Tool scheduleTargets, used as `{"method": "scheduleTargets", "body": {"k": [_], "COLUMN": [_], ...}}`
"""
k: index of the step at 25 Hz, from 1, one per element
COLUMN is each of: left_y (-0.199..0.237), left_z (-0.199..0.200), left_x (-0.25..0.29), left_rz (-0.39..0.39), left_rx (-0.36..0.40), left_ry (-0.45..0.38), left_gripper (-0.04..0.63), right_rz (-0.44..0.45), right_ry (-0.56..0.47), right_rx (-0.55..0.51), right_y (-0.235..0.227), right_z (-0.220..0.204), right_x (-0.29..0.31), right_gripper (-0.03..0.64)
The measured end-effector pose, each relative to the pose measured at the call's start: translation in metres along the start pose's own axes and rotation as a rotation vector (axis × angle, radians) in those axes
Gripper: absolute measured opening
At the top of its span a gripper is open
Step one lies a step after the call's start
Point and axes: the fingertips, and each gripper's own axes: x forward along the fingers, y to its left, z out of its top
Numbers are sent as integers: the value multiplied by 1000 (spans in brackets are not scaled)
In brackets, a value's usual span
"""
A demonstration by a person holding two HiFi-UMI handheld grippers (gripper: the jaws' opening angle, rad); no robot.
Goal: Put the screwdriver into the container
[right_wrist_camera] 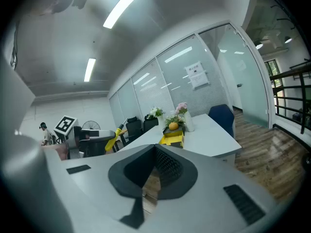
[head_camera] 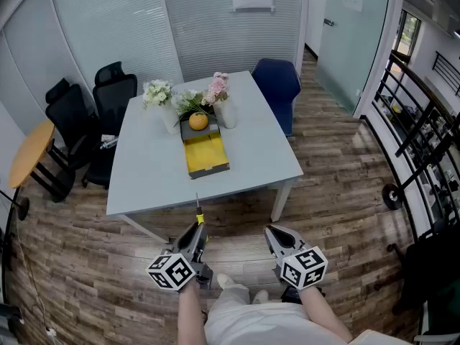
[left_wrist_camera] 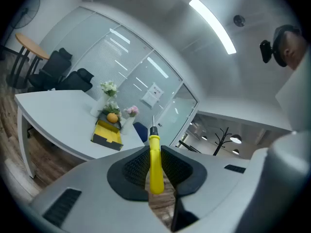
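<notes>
A yellow-handled screwdriver (head_camera: 200, 218) is clamped in my left gripper (head_camera: 199, 227), its thin metal shaft pointing forward at the table. In the left gripper view the yellow handle (left_wrist_camera: 155, 164) sits between the black pads. The container (head_camera: 205, 154) is a long yellow-lined tray with a dark rim, lying mid-table well ahead of both grippers; it also shows in both gripper views (left_wrist_camera: 108, 132) (right_wrist_camera: 173, 139). My right gripper (head_camera: 277, 233) hangs level with the left one, short of the table, shut with nothing in it (right_wrist_camera: 155, 149).
An orange (head_camera: 198, 121) rests at the tray's far end, between vases of white flowers (head_camera: 158, 93) and pink flowers (head_camera: 218, 87). The white table (head_camera: 144, 171) stands on wood flooring. Black chairs (head_camera: 108, 92) crowd its left side, a blue chair (head_camera: 277, 85) its far right corner.
</notes>
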Motion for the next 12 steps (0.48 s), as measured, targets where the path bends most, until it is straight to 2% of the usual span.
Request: {"method": "scheduleTargets", "body": {"k": [12], "left_y": [-8], "left_z": [-11], "left_x": [-15], "left_rz": [28], "left_rx": [6], "left_ry": [7], "left_gripper": [71], "right_rz": [42], "right_ry": [9], "right_rx": [-13], "right_y": [11], "right_z": [-4], "right_x": [-12], "right_gripper": [14]}}
